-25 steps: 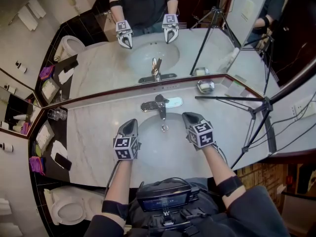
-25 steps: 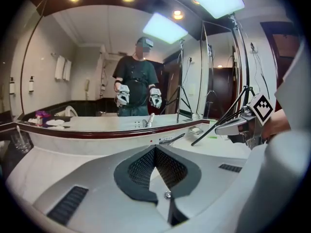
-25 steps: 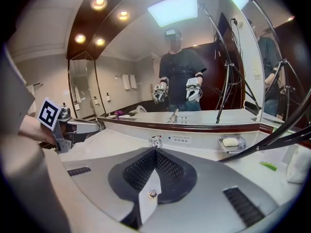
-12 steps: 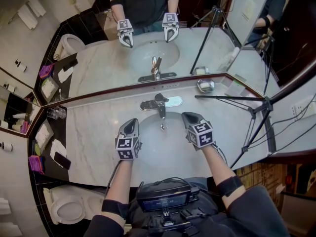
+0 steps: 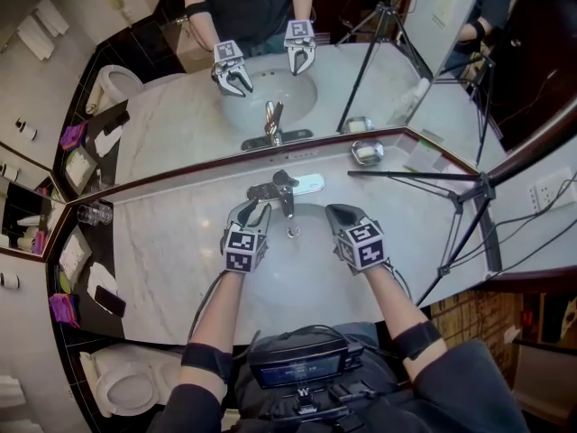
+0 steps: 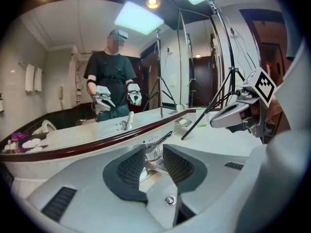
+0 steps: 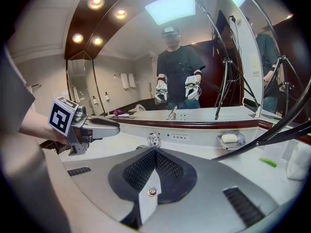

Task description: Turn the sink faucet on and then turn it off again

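The chrome faucet [image 5: 286, 194] stands at the back of the white sink basin [image 5: 302, 260], its lever handle [image 5: 263, 189] pointing left. My left gripper [image 5: 251, 213] hovers just in front of the lever. Its jaws have just been opening and stand open. In the left gripper view the faucet [image 6: 156, 148] shows in the gap beyond the pads, and nothing is pressed by my left gripper [image 6: 154, 163]. My right gripper [image 5: 339, 215] hangs shut over the basin's right side. The right gripper view shows the right gripper [image 7: 154, 154] with jaws together, empty, and the faucet [image 7: 154, 140] behind them.
A marble counter [image 5: 171, 251] surrounds the basin, with a large mirror behind. A soap dish [image 5: 367, 152] sits at the back right. A black tripod [image 5: 469, 201] stands over the counter's right end. A glass [image 5: 93, 213] and a phone [image 5: 108, 301] lie at the left.
My left gripper has moved forward and to the right, up to the faucet lever, and its jaws have opened. The right gripper has stayed in place.
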`<state>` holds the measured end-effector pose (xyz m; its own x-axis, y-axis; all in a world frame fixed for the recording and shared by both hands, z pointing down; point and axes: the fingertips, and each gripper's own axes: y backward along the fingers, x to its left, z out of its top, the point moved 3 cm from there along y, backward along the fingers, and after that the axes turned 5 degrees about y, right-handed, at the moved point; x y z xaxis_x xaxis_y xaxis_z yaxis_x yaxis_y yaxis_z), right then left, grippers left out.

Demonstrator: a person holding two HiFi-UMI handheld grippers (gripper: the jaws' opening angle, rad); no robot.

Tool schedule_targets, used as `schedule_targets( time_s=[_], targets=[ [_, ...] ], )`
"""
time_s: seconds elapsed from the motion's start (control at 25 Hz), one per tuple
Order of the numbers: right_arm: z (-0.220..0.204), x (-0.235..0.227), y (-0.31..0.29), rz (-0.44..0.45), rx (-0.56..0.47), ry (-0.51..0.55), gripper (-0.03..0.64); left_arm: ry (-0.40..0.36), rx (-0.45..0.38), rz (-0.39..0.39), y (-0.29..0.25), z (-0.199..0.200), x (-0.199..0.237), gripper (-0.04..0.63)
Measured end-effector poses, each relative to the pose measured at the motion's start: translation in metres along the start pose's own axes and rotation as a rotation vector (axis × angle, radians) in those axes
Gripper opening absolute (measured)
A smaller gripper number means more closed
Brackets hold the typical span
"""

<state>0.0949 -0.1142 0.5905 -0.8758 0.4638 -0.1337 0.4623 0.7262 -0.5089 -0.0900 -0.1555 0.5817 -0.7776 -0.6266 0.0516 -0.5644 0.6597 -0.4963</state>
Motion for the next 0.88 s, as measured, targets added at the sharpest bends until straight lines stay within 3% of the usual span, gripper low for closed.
schedule_targets(
  time_s=[0.28,0.52,0.6,0.88],
  targets=[
    [-0.007,-0.016,0.004,-0.026,0.009,-0.020,0.020,-0.241,0.093,-0.069,-0.053,0.006,-0.018,0.185],
    [-0.016,-0.028,0.010,-0.049,0.015,-0.041,0.020,-0.525,0.179,-0.103,-0.089,0.003,-0.036,0.196],
    [-0.018,-0.032,0.012,-0.056,0.015,-0.046,0.020,-0.563,0.196,-0.109,-0.098,0.001,-0.039,0.196],
    [-0.026,-0.044,0.021,-0.082,0.019,-0.067,0.020,-0.571,0.236,-0.130,-0.116,-0.005,-0.043,0.196]
  ],
)
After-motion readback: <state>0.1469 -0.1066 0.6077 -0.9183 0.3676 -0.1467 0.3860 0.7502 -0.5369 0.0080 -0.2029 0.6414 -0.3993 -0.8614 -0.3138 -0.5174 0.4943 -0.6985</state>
